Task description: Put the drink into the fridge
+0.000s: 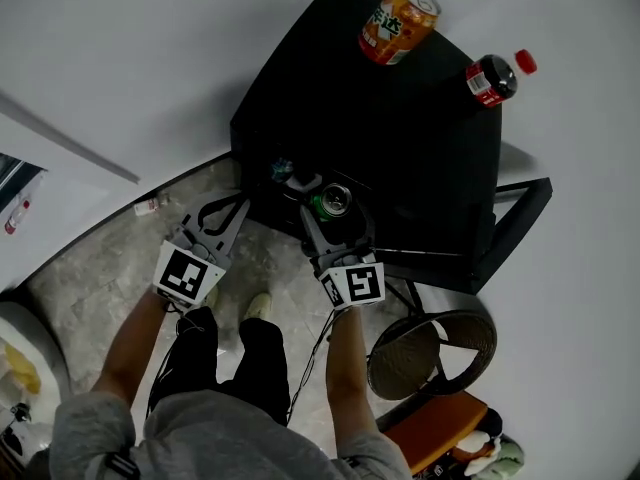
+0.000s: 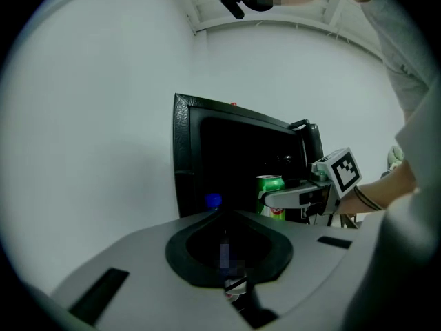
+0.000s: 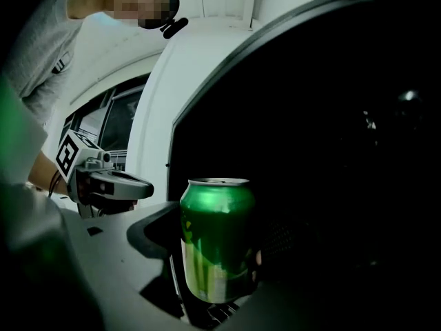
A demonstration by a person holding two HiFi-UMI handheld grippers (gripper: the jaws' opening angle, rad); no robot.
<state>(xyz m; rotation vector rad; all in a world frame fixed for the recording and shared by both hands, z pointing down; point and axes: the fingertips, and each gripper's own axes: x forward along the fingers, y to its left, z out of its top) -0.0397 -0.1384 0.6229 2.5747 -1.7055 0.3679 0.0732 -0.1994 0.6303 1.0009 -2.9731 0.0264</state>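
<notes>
A green drink can [image 1: 333, 201] stands upright between the jaws of my right gripper [image 1: 336, 208], which is shut on it. The can [image 3: 217, 240] is at the dark open front of the black fridge [image 1: 400, 138], level with its left wall [image 2: 182, 157]. From the left gripper view the can [image 2: 271, 197] shows with one grey finger across it. My left gripper [image 1: 222, 210] hangs to the left of the fridge, over the floor, its jaws together and holding nothing. A blue cap [image 2: 213, 200] shows low at the fridge's front.
On top of the fridge stand an orange can [image 1: 398, 23] and a dark cola bottle [image 1: 492, 78] with a red cap. The fridge door [image 1: 520, 213] is swung open on the right. A round stool [image 1: 430, 353] stands beside my right arm. White walls surround the fridge.
</notes>
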